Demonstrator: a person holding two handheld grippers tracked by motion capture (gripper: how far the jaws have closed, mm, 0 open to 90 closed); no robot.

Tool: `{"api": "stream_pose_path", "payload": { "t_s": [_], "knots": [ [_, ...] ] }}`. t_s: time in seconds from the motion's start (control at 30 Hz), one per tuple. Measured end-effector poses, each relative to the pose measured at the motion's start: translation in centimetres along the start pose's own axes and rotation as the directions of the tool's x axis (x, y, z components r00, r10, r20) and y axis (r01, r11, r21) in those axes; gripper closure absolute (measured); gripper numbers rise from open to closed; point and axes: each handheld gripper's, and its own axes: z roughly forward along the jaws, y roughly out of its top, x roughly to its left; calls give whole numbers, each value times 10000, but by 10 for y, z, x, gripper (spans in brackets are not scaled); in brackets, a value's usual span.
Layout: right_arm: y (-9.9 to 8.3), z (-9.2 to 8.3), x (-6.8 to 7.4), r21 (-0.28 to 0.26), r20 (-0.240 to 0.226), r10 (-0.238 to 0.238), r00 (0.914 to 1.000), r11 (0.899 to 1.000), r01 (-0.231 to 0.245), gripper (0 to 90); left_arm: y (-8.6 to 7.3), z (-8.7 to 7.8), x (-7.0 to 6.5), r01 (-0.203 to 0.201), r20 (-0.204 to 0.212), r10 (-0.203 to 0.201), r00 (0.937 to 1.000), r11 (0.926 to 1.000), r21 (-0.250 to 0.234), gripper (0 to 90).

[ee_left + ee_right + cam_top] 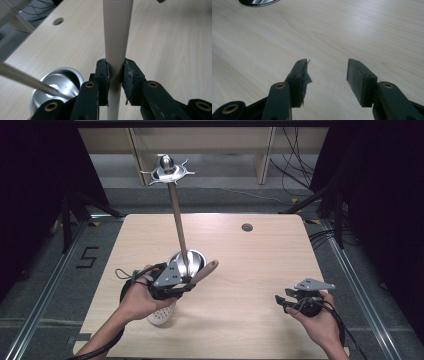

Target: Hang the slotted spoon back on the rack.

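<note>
My left gripper (192,282) (115,68) is shut on the beige handle (208,268) (117,32) of a utensil, which passes straight up between the jaws in the left gripper view. Its white slotted head (162,314) hangs below the hand, near the table's front. Just behind stands a steel cup (195,260) (58,86) holding a long-handled metal skimmer (176,215) whose round head (167,167) rises well above the table. My right gripper (281,301) (327,68) is open over bare wood at the front right, with nothing between its jaws.
The wooden table (260,265) has a round cable hole (247,227) (58,21) at the back right. The cup's rim (258,2) shows at the top left of the right gripper view. Wooden shelving legs and loose cables lie beyond the far edge.
</note>
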Motion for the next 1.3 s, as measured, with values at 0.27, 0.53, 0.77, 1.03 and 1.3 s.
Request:
{"api": "stream_pose_path", "payload": {
  "t_s": [0.27,0.53,0.77,1.03,1.3],
  "knots": [
    [0,2,-2,-144,-93,-392,9992,9991,391,512,-11,-21,7,1394,-933,-1487,9845,9852,-999,743],
    [0,1,1,6,-144,-107,9998,9999,107,510,-19,-32,12,1886,-1751,-2149,9608,9697,-1555,743],
    [0,2,-1,-103,-145,-272,9995,9996,271,509,-27,-42,16,2210,-2121,-2643,9408,9529,-2075,743],
    [0,1,0,-40,-29,-125,9999,9999,125,507,-33,-54,18,2425,-2454,-3056,9200,9357,-2563,743],
    [0,1,1,-119,-37,-137,9999,9998,136,505,-34,-62,18,2548,-2809,-3360,8990,9230,-2885,743]
  ]
}}
